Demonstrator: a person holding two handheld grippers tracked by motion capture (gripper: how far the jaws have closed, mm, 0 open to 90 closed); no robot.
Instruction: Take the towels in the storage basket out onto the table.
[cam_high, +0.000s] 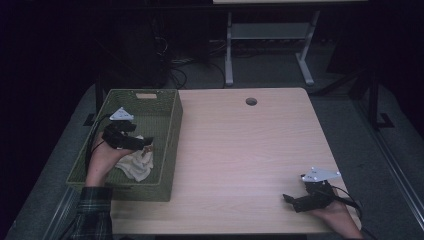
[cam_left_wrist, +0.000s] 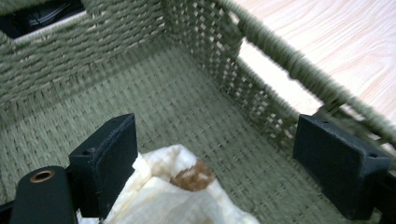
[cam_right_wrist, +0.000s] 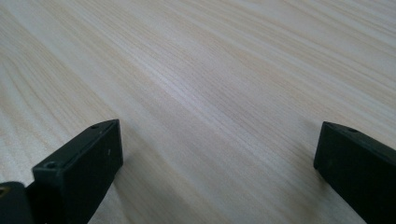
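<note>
Hovering my left gripper (cam_left_wrist: 215, 172), jaws spread, over the cream cloth (cam_left_wrist: 163, 196) in the green basket (cam_high: 170, 145) at nine o'clock, my right gripper (cam_right_wrist: 219, 177) spread above bare tabletop (cam_right_wrist: 210, 84).

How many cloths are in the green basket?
1. A cream cloth with a brown patch lies on the floor of the green basket, right under the open left tongs. Another could be hidden beneath the cloth or the hand.

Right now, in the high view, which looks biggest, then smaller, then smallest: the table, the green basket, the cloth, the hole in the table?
1. table
2. green basket
3. cloth, partly hidden by the left gripper
4. hole
</note>
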